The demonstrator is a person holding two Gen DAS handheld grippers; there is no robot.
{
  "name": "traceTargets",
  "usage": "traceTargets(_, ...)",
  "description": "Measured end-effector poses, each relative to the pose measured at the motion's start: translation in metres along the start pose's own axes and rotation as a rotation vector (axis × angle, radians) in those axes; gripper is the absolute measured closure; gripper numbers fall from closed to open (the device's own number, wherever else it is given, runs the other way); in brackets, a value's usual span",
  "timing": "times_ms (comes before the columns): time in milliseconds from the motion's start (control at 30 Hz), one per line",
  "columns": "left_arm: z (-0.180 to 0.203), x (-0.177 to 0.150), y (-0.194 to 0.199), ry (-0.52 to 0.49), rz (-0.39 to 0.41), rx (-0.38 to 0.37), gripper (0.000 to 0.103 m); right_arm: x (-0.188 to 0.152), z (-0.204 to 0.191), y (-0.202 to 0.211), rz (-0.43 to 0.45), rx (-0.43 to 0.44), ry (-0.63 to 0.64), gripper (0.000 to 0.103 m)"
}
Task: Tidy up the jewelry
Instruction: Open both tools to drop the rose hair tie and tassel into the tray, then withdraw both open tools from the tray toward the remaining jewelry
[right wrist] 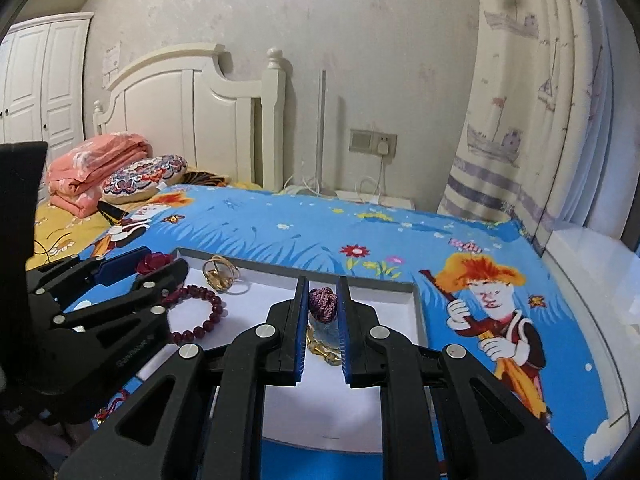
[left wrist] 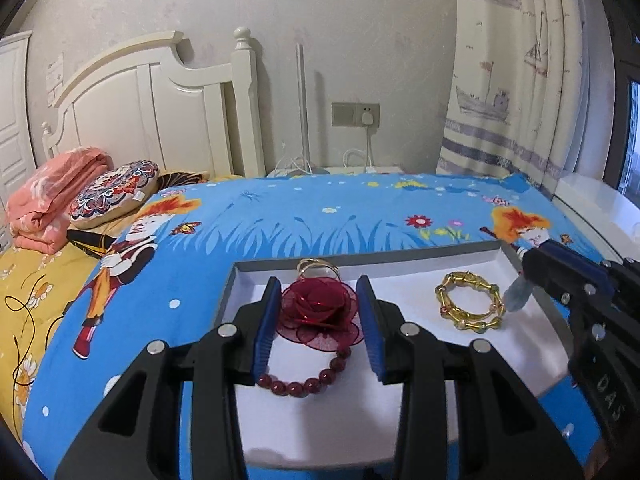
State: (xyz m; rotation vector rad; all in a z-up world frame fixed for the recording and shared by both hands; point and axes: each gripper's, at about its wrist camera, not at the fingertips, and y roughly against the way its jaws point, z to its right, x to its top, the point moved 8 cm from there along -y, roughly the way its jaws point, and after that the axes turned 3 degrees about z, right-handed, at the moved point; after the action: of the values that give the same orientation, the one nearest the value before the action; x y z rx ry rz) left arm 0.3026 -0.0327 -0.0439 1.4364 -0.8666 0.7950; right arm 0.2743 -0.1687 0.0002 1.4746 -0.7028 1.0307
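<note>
A shallow white tray (left wrist: 400,272) with a grey rim lies on the blue cartoon bedspread. My left gripper (left wrist: 319,300) is open, its blue pads on either side of a dark red fabric flower (left wrist: 318,308) joined to a red bead bracelet (left wrist: 304,386). A gold ring piece (left wrist: 318,266) lies behind the flower. A gold bead bracelet (left wrist: 470,300) lies to the right. My right gripper (right wrist: 323,300) is shut on a pale glassy pendant (right wrist: 322,326) with a purple knot (right wrist: 323,300), held over the tray (right wrist: 416,312). The pendant also shows in the left wrist view (left wrist: 518,294).
The bed carries a folded pink blanket (left wrist: 52,196) and a patterned round cushion (left wrist: 114,194) at the far left by the white headboard (left wrist: 160,104). A wall socket with a charger (left wrist: 356,114), a curtain (left wrist: 516,80) and a window ledge (left wrist: 592,204) stand behind and right.
</note>
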Motion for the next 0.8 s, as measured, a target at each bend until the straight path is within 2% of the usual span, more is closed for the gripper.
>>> traceTargets(167, 0.003, -0.005, -0.018, -0.001, -0.027, 0.017, 0.062, -0.011, 0.000, -0.017, -0.059, 0.000, -0.006, 0.089)
traceTargets(267, -0.001, -0.008, -0.023, 0.019, -0.033, 0.023, 0.046, -0.018, 0.006, -0.029, -0.106, -0.013, -0.036, 0.083)
traceTargets(367, -0.003, -0.012, -0.020, 0.010, -0.036, 0.023, 0.040, -0.019, 0.010, -0.028, -0.106, -0.008, -0.056, 0.074)
traceTargets(600, -0.012, -0.016, -0.002, 0.036, -0.040, 0.021, 0.029, -0.021, 0.013, -0.017, -0.100, -0.006, -0.072, 0.074)
traceTargets(767, -0.026, -0.022, 0.032, 0.082, 0.000, 0.021, 0.010, -0.024, 0.008, 0.007, -0.072, 0.014, -0.067, 0.074)
traceTargets(800, -0.029, -0.025, 0.041, 0.088, 0.014, 0.023, 0.009, -0.026, 0.007, 0.011, -0.070, 0.019, -0.069, 0.072)
